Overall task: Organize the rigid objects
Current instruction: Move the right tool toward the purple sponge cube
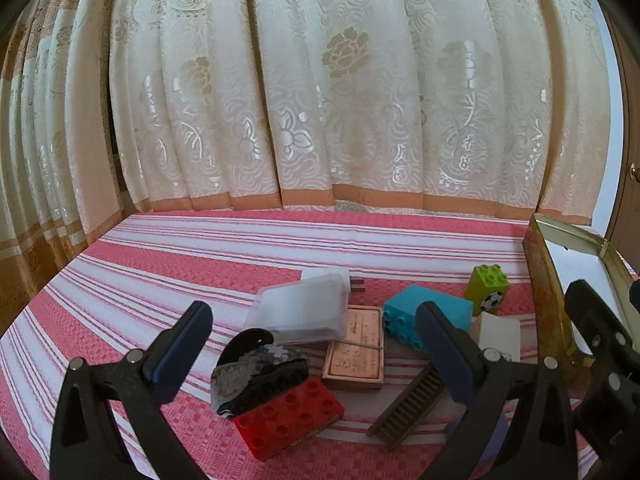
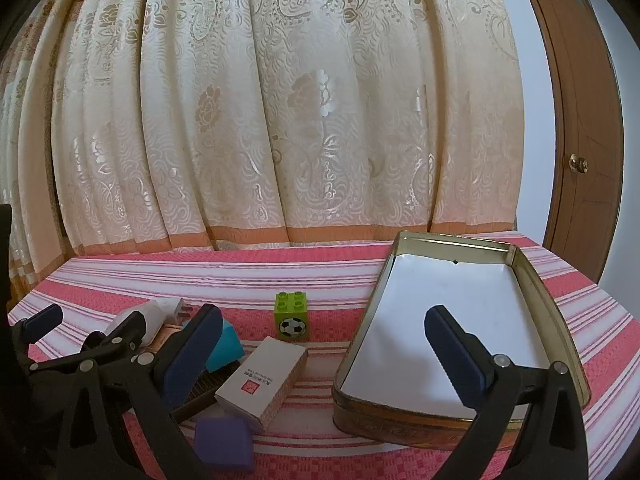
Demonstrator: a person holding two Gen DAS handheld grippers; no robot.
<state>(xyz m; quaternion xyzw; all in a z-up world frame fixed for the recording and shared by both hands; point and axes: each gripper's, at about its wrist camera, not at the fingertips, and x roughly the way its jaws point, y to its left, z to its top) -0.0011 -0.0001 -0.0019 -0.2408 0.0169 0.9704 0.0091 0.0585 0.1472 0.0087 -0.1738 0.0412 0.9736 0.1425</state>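
My left gripper (image 1: 316, 350) is open and empty above a pile on the striped cloth: a red brick (image 1: 290, 418), a black hair claw (image 1: 258, 376), a clear plastic case (image 1: 300, 308), a pink stamped block (image 1: 356, 354), a brown comb (image 1: 408, 404), a blue brick (image 1: 424, 316) and a green football brick (image 1: 488, 290). My right gripper (image 2: 324, 356) is open and empty in front of the empty metal tin (image 2: 560, 308). A white box (image 2: 264, 378), a purple block (image 2: 226, 442), the green football brick (image 2: 291, 320) and a white plug (image 2: 168, 310) lie to its left.
The table's pink striped cloth (image 1: 200, 256) ends at a cream curtain (image 1: 320, 100) behind. A wooden door (image 2: 580, 140) stands at the right. The tin (image 1: 540, 264) sits at the right edge of the left wrist view, beside the right gripper (image 1: 600, 340).
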